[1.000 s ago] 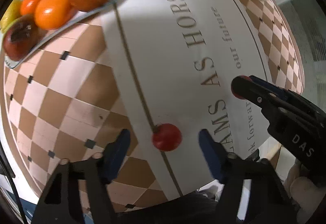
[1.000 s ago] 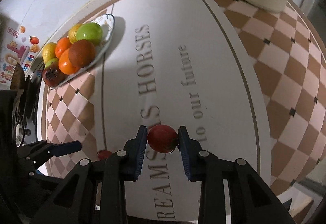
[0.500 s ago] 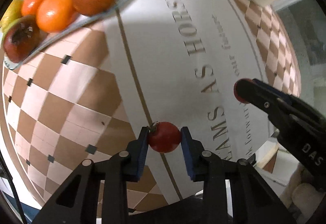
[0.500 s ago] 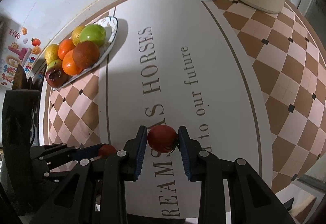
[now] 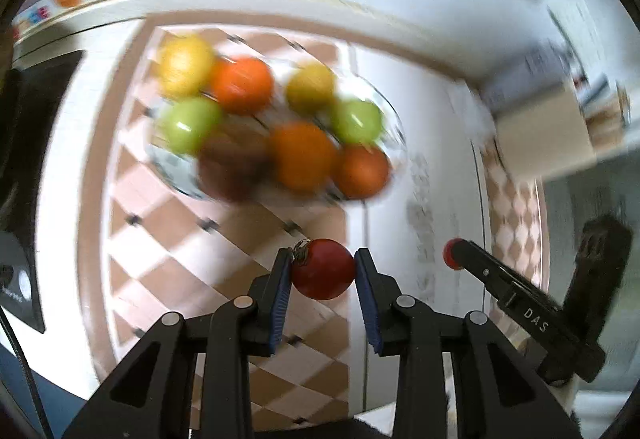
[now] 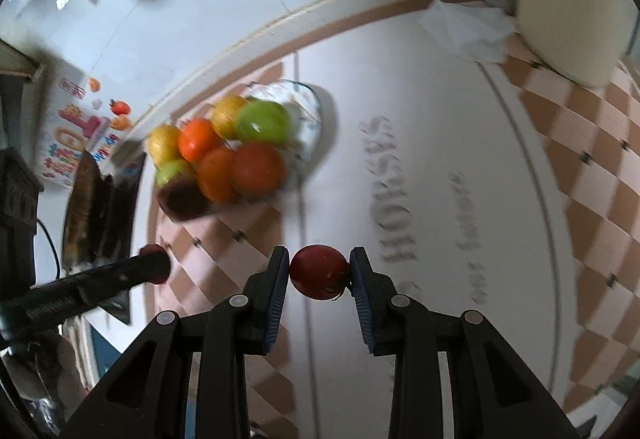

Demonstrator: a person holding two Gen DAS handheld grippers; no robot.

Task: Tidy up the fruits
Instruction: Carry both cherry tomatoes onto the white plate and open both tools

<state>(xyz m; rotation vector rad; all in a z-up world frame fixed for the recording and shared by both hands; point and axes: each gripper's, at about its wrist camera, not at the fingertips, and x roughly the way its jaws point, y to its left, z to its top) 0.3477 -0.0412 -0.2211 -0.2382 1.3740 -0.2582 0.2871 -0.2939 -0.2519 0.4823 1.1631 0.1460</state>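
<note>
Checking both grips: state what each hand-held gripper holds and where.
Left hand-held gripper: a red tomato, pinched across its sides. Right hand-held gripper: another red tomato, likewise.

Right gripper point(image 6: 320, 271) clamps a tomato point(image 6: 318, 271) near a blurry, seemingly glass fruit dish point(image 6: 312, 127).

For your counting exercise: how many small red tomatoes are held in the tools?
2. One tomato sits clamped in the left tool; the other tomato is clamped in the right tool. Both hang above the tablecloth, short of the fruit bowl.
</note>
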